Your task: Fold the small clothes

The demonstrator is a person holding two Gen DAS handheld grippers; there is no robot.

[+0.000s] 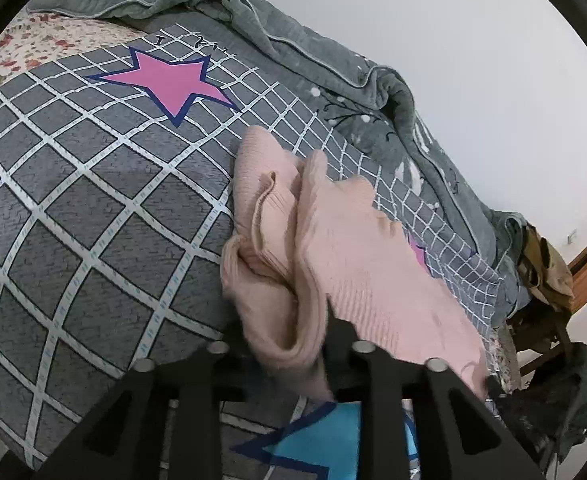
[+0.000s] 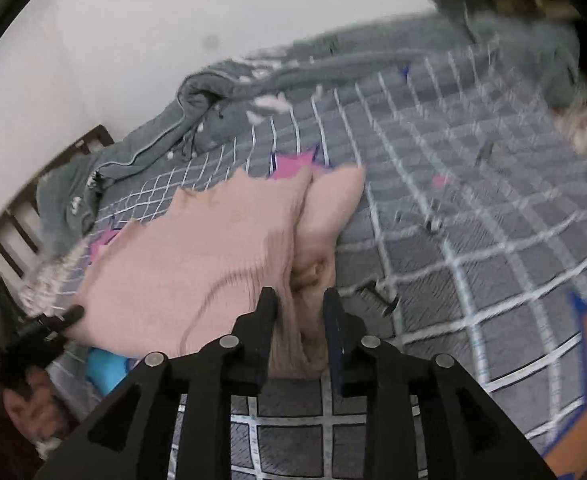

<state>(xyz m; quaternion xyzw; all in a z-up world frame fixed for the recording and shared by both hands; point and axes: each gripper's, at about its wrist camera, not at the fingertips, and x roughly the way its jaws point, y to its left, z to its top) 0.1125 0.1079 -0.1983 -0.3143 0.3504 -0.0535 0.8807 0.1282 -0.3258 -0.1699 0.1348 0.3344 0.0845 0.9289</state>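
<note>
Garment: your pink knitted garment (image 1: 345,252) lies crumpled and partly folded on the bed (image 1: 93,200), on the grey checked cover.
Right gripper (image 2: 299,304): its fingers (image 2: 267,312) stand a little apart, with a bunched fold of the pink knit between them; I cannot tell if they press it.
Left gripper (image 1: 285,344): its fingers are at the near edge of the garment; grip not clear.
Behind: a grey-green quilt (image 1: 333,52) along the wall.

Pale pink ribbed garment (image 1: 345,248) on grey white-checked bedsheet (image 1: 73,208) with pink star (image 1: 165,84).
</note>
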